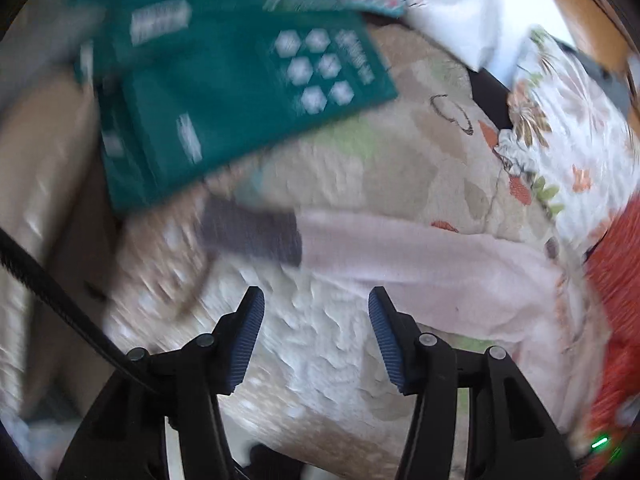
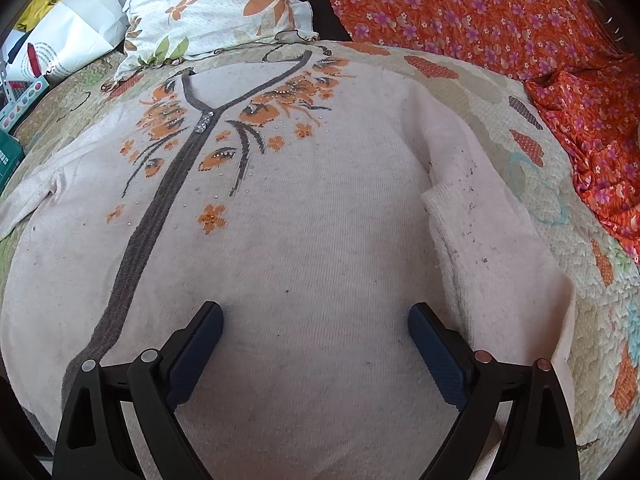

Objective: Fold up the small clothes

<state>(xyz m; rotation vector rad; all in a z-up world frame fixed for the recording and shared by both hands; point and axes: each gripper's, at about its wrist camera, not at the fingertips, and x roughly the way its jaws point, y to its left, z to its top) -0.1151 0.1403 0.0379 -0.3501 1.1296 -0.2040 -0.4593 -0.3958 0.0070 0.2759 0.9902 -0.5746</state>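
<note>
Now the pink cardigan [image 2: 320, 216] lies flat on the bed [image 2: 496, 80], one sleeve [image 2: 492, 248] folded in. Both tools, left tool [image 1: 316, 300] and right tool [image 2: 316, 316], are released, holding nothing. Next, I think, grab the other sleeve [image 1: 420, 256].

cardigan [image 2: 320, 240]: pale pink-cream knit, grey-brown placket [image 2: 160, 200] down the front, orange flowers with dark stems either side of the neckline
quilt [image 2: 480, 88] under cardigan: beige, orange, green and teal patches
pillow [image 2: 216, 4] beyond cardigan neckline: white, orange and olive flowers
cloth [image 2: 500, 12] right of pillow: orange-red, small purple flowers
boxes [image 1: 224, 92] off the cardigan's left sleeve: teal, white hexagons
gripper pads [image 2: 192, 360]: dark blue, ribbed; black frames
</note>
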